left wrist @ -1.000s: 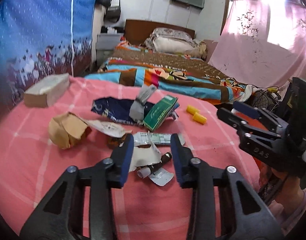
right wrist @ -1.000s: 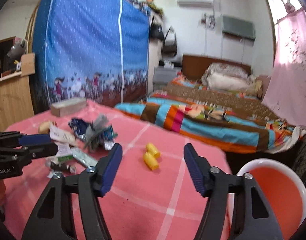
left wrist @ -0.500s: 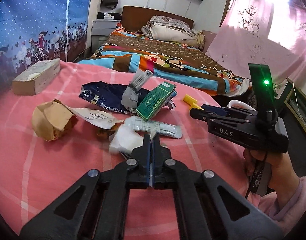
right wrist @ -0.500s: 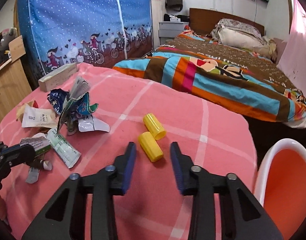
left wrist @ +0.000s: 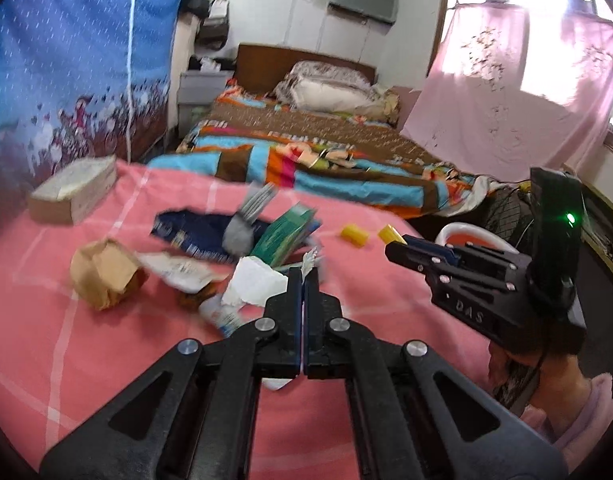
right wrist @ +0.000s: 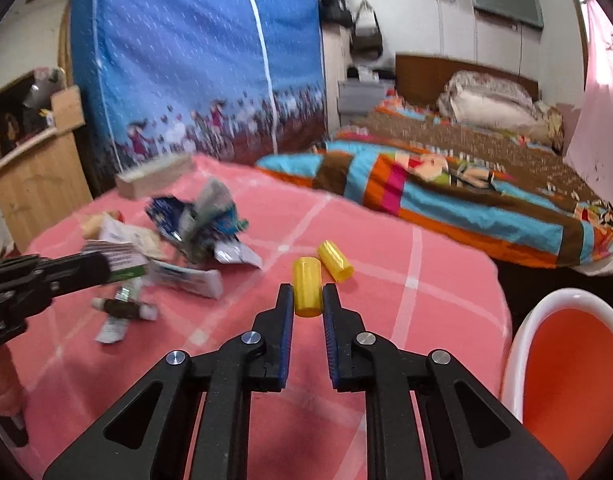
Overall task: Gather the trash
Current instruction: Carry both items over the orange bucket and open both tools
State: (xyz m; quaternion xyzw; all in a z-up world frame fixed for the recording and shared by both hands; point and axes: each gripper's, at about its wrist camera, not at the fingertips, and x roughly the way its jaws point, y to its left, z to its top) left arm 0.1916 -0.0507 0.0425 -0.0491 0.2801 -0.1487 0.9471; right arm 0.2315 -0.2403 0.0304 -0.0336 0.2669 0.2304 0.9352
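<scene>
My left gripper is shut on a white crumpled wrapper and holds it just above the pink tablecloth; it also shows in the right wrist view. My right gripper is shut on a yellow cap. A second yellow cap lies just beyond it. More trash lies in a heap: a brown paper ball, a dark blue packet, a green box, a white tube.
A white bin with an orange inside stands below the table's right edge. A cardboard box lies at the far left of the table. A bed with a striped blanket stands behind.
My left gripper shut on the white wrapper and lifted it. My right gripper moved down to the yellow caps and closed on the nearer one.
</scene>
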